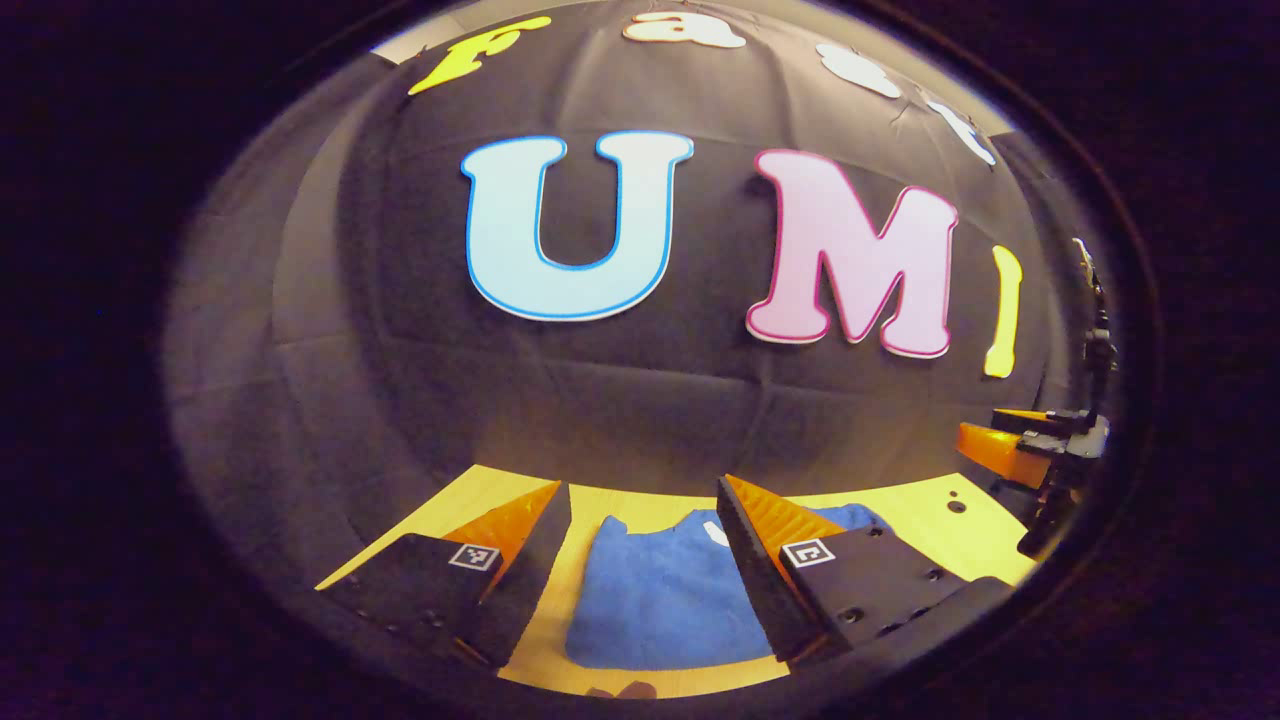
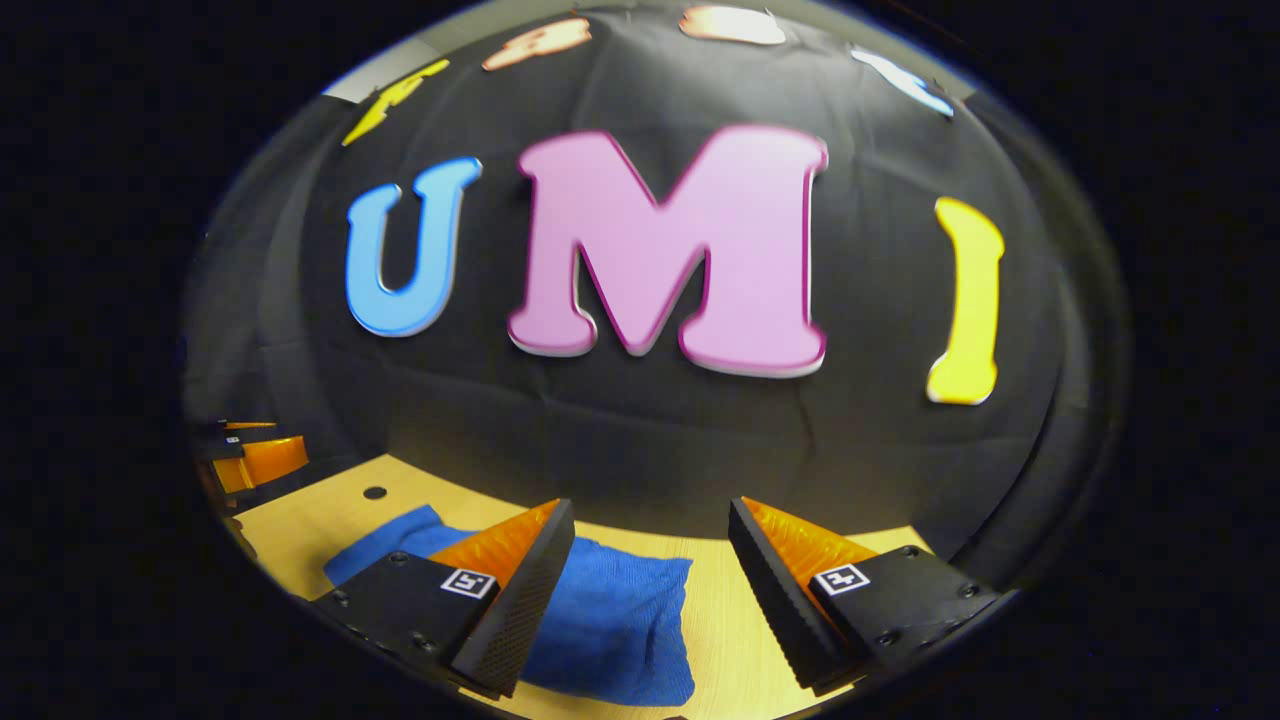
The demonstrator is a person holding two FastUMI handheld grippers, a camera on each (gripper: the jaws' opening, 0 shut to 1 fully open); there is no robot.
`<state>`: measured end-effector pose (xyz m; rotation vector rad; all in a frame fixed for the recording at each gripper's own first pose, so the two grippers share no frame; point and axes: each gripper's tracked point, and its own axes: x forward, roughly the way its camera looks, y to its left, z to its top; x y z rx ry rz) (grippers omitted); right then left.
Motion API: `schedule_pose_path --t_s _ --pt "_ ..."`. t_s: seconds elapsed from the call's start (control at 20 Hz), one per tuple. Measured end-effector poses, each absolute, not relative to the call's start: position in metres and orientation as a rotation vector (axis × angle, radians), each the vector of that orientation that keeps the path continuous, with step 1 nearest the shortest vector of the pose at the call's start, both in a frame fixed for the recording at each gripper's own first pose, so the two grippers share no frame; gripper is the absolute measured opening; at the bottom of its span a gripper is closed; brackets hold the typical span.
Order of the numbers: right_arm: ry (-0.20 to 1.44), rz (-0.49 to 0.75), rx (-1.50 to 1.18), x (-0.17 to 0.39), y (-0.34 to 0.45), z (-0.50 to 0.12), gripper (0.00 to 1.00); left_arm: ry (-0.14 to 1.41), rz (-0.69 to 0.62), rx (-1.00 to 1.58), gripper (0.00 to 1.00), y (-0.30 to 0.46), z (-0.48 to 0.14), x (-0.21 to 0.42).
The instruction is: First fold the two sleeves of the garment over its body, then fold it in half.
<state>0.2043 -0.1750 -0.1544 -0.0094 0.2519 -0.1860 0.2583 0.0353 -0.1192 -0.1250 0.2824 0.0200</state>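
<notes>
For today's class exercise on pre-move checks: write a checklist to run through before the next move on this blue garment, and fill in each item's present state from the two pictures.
1. Left claw open, holding nothing: ok.
2. Right claw open, holding nothing: ok.
3. Blue garment lying on the wooden table, between and below the left claw's fingers: ok.
4. Sleeves already folded over the body: cannot tell; the garment looks compact, but the fingers hide part of it.
5. Garment's right edge on the table with bare wood beside it: ok.
6. Claws apart from each other: ok; the right claw shows at the far right edge of the left gripper view.
</notes>
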Motion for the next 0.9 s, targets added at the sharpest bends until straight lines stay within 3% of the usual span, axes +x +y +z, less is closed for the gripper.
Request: schedule_pose_path --t_s 0.35,0.4,0.45,0.5,0.55,0.6,0.65,0.9 --pt "0.138 -0.112 0.044 0.056 -0.055 -0.057 0.98 -0.063 -0.036 -0.163 0.82 0.038 -0.03 0.082" --pt "0.097 -0.112 0.015 0.039 -0.048 -0.041 0.87 -0.074 -0.032 -0.164 0.82 0.039 -0.026 0.062" --pt "0.068 -0.097 -0.017 0.024 -0.037 -0.027 0.95 -0.07 -0.021 -0.155 0.82 0.039 -0.027 0.046" --pt "0.045 -0.075 -0.044 0.009 -0.021 -0.017 0.96 -0.067 0.006 -0.155 0.82 0.042 -0.024 0.036" --pt "0.023 -0.057 -0.055 -0.002 -0.009 -0.008 0.96 -0.069 0.025 -0.166 0.82 0.042 -0.02 0.019" --pt "0.015 -0.045 -0.049 -0.011 0.001 -0.004 0.89 -0.067 0.019 -0.174 0.83 0.038 -0.015 0.004" --pt "0.016 -0.029 -0.03 -0.017 0.009 -0.003 0.96 -0.074 0.011 -0.164 0.82 0.031 -0.011 -0.01" --pt "0.005 -0.013 -0.03 -0.026 0.025 0.011 0.96 -0.152 -0.036 0.014 0.82 0.018 0.017 -0.046"
